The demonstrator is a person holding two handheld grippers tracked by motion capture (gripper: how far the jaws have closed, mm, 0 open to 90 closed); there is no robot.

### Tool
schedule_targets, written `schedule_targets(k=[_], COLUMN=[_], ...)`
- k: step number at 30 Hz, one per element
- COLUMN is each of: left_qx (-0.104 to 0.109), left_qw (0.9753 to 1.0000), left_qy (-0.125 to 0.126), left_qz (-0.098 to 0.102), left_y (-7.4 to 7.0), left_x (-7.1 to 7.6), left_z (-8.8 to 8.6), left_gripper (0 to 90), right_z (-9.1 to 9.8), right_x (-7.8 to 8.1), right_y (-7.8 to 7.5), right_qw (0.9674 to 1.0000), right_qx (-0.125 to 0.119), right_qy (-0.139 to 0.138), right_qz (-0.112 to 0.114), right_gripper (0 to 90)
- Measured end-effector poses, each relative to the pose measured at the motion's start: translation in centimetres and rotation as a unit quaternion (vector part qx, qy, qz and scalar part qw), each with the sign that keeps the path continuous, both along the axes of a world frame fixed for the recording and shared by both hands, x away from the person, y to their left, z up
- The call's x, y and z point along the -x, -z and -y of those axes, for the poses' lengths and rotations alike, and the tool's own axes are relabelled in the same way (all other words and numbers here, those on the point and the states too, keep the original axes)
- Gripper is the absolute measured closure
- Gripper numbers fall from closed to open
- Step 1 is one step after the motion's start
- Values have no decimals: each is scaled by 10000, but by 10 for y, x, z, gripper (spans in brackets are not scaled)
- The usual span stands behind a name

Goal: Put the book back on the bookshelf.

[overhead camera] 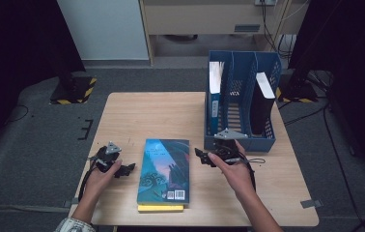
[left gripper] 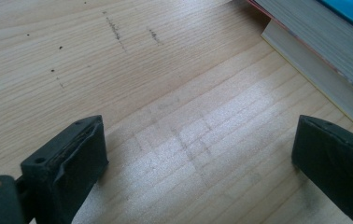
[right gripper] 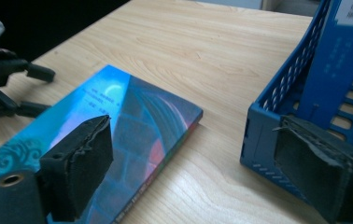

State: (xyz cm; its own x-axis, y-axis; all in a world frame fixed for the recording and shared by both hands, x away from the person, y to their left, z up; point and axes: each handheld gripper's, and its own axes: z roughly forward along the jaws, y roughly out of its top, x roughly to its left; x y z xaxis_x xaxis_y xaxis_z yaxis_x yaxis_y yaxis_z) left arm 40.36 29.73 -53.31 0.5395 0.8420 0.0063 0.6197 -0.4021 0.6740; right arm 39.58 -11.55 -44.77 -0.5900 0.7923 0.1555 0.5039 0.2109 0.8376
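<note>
1. A blue-covered book (overhead camera: 164, 169) lies flat on the wooden table (overhead camera: 151, 111), near the person's edge, stacked on a yellow book (overhead camera: 160, 208) whose edge sticks out beneath it at the near side
2. The left gripper (overhead camera: 125, 169) rests low at the table's left part, just beside the blue-covered book's left edge, pointing toward it; its jaws stand wide apart with nothing between them
3. In the left gripper view, bare wood lies between the two black jaws, and the page edges of the stacked books sit at the upper right, apart from the jaw tips
4. The right gripper (overhead camera: 201, 155) hangs just off the blue-covered book's upper right corner, between that book and the blue file rack (overhead camera: 241, 140); its jaws are spread wide and hold nothing
5. In the right gripper view, one jaw is over the book cover, the other before the rack's near corner
6. The blue file rack stands at the table's far right, holding a blue binder (overhead camera: 215, 92) in its left slot and a dark book (overhead camera: 261, 104) in its right slot, both upright
</note>
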Motion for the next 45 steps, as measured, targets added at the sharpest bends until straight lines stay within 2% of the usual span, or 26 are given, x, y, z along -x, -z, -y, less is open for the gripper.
schedule_targets(k=[1, 3, 5, 9, 12, 13, 14, 15, 17, 19, 20, 21, 23, 24, 25, 27, 29, 30, 31, 32, 34, 38, 40, 45], left_qx=[22, 61, 110, 395, 678, 678, 761, 742, 840, 804, 815, 977, 1014, 969, 889, 800, 705, 709, 709, 691, 664, 724, 728, 790], left_qw=[10000, 10000, 9999, 9989, 9968, 9968, 9961, 9963, 9949, 9947, 9946, 9931, 9925, 9929, 9934, 9939, 9942, 9939, 9939, 9938, 9937, 9931, 9930, 9925], left_qy=[-4, -14, -59, -157, -139, -139, -36, 33, 189, 354, 416, 484, 544, 573, 617, 694, 770, 822, 822, 857, 891, 917, 923, 936], left_qz=[-43, -58, 17, 180, 397, 397, 434, 443, 517, 530, 483, 424, 405, 397, 378, 320, 245, 199, 199, 169, 136, 74, 69, 11], left_y=[-1, -3, -6, -16, -29, -29, -33, -34, -38, -39, -39, -39, -39, -38, -37, -35, -32, -30, -30, -29, -28, -26, -26, -25], left_x=[1, 3, 5, 11, 19, 19, 24, 26, 32, 36, 38, 39, 40, 41, 42, 43, 41, 40, 40, 40, 39, 38, 38, 36], left_z=[1, 1, 0, -3, -1, -1, 3, 4, 12, 21, 27, 32, 37, 41, 45, 52, 57, 61, 61, 63, 64, 64, 63, 62], left_gripper=[39, 41, 50, 74, 89, 90, 90, 90, 101, 115, 119, 141, 156, 195, 195, 194, 190, 192, 194, 196, 200, 206, 206, 202], right_z=[-4, -5, -10, -19, -27, -27, -29, -32, -37, -41, -43, -48, -49, -53, -53, -56, -57, -58, -58, -60, -60, -64, -63, -60], right_x=[3, 4, 8, 12, 15, 15, 16, 17, 18, 19, 19, 20, 20, 21, 21, 20, 19, 18, 18, 16, 15, 13, 12, 11], right_y=[3, 4, 10, 18, 21, 21, 22, 25, 29, 32, 33, 37, 38, 44, 44, 48, 52, 56, 56, 59, 60, 67, 67, 70], right_qw=[9999, 9998, 9993, 9990, 9987, 9987, 9985, 9982, 9974, 9968, 9962, 9949, 9943, 9929, 9929, 9917, 9903, 9886, 9886, 9867, 9866, 9841, 9839, 9834], right_qx=[118, 182, 351, 411, 395, 395, 420, 420, 472, 487, 524, 570, 579, 575, 575, 465, 492, 453, 453, 443, 460, 458, 451, 283], right_qy=[12, 5, -53, -184, -326, -326, -361, -431, -532, -610, -668, -797, -842, -955, -955, -1051, -1121, -1191, -1191, -1239, -1257, -1281, -1291, -1287], right_qz=[48, 92, 134, 36, -12, -12, -28, -70, -137, -177, -188, -255, -297, -417, -417, -570, -653, -806, -806, -955, -936, -1144, -1150, -1250], right_gripper=[146, 157, 185, 211, 214, 214, 214, 214, 204, 198, 192, 186, 186, 184, 184, 174, 158, 146, 146, 141, 142, 130, 138, 153])
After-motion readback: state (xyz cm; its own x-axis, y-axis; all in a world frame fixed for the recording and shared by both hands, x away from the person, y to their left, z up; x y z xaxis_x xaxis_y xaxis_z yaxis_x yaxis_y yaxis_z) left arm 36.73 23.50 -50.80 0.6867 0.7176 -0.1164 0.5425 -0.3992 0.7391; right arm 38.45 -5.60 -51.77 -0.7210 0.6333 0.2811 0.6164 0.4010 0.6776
